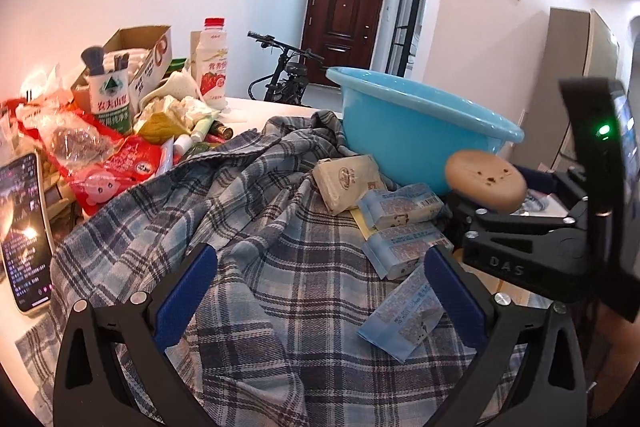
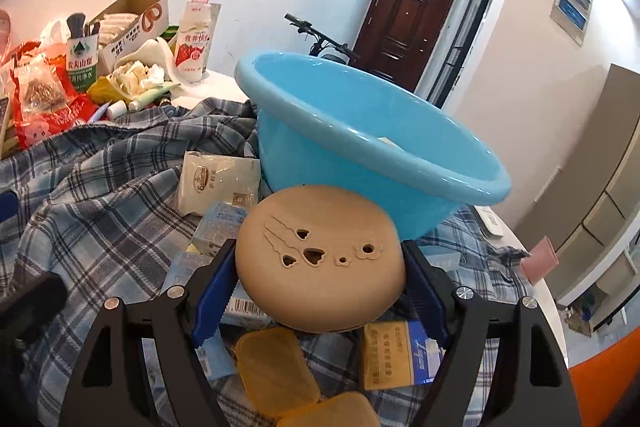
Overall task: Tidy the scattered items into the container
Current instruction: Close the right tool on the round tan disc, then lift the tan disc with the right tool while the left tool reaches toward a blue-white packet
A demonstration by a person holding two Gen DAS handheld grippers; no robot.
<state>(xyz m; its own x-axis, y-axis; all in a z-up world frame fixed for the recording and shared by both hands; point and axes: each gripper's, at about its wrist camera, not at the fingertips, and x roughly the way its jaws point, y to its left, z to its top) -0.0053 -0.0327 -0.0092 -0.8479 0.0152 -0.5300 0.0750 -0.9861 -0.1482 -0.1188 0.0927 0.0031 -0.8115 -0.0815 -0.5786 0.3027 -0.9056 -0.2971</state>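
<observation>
- Nearest the right wrist camera: right gripper (image 2: 320, 275), its blue pads clamped on both sides of a tan round case (image 2: 320, 259) held above the cloth, just in front of the blue basin (image 2: 360, 155).
- Left gripper (image 1: 320, 291): fingers spread apart, empty, over the plaid cloth (image 1: 240, 227).
- Surface: cloth is rumpled; blue packets (image 1: 404, 243) and a beige packet (image 1: 348, 183) lie beside the basin.
- Far left: drink bottle (image 1: 211, 63), cardboard box (image 1: 136, 59), phone (image 1: 24, 231).
- Room: white walls, dark brown door (image 1: 344, 27), bicycle (image 1: 284, 75).
</observation>
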